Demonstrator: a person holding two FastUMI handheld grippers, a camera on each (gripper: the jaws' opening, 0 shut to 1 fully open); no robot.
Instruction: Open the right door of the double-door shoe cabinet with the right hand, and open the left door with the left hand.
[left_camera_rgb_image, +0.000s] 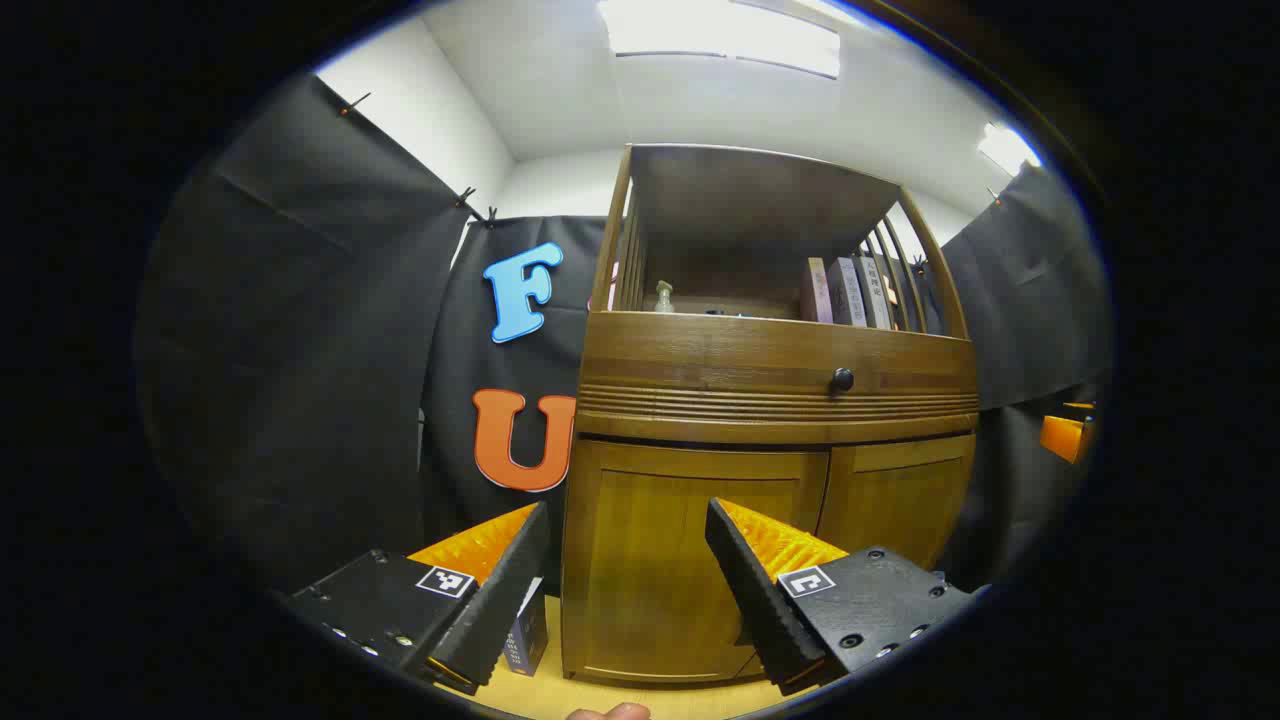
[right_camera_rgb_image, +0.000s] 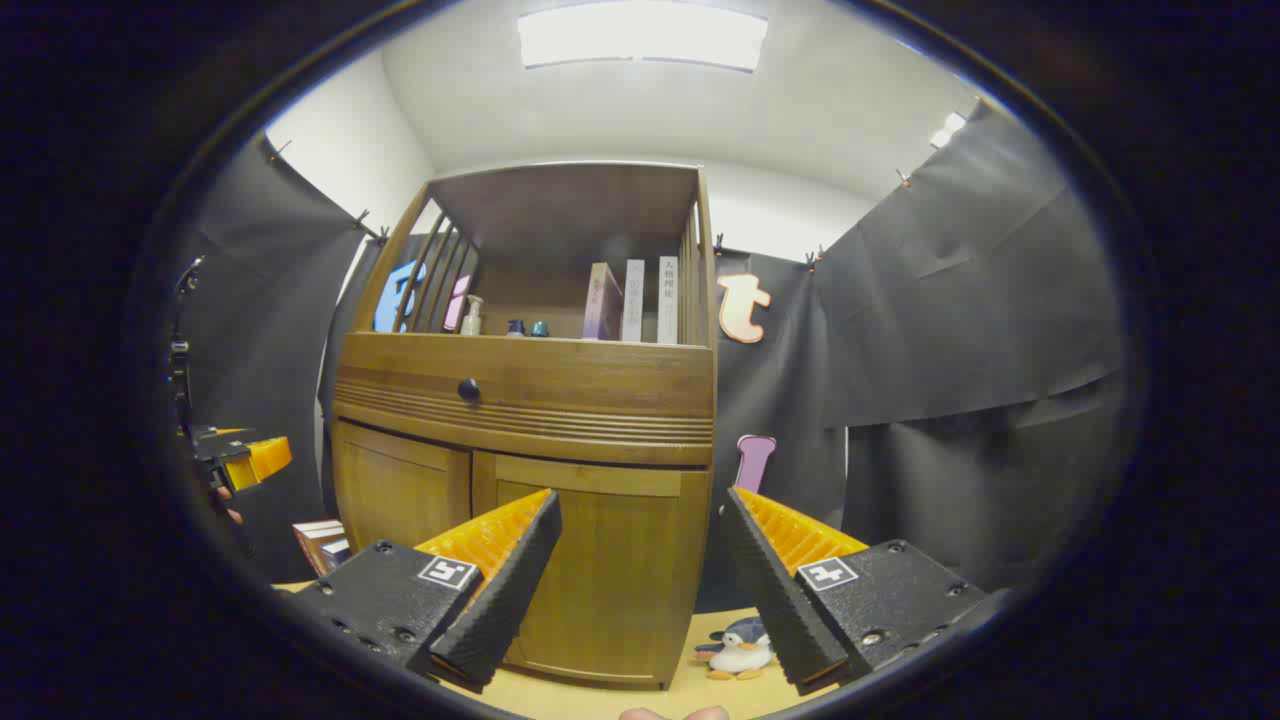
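I am holding both claws released and empty before the brown wooden double-door shoe cabinet (right_camera_rgb_image: 530, 470): left gripper (left_camera_rgb_image: 628, 560) facing its closed left door (left_camera_rgb_image: 690, 570), right gripper (right_camera_rgb_image: 640, 555) facing its closed right door (right_camera_rgb_image: 610, 580). Both openings are remaining.

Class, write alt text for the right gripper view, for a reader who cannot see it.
An open gripper faces a wooden cabinet whose two doors are shut. Books stand on its open shelf, and a toy penguin lies on the floor beside it.

Recording booth: black cloth walls (right_camera_rgb_image: 960, 300) around a wooden shoe cabinet (right_camera_rgb_image: 560, 400)
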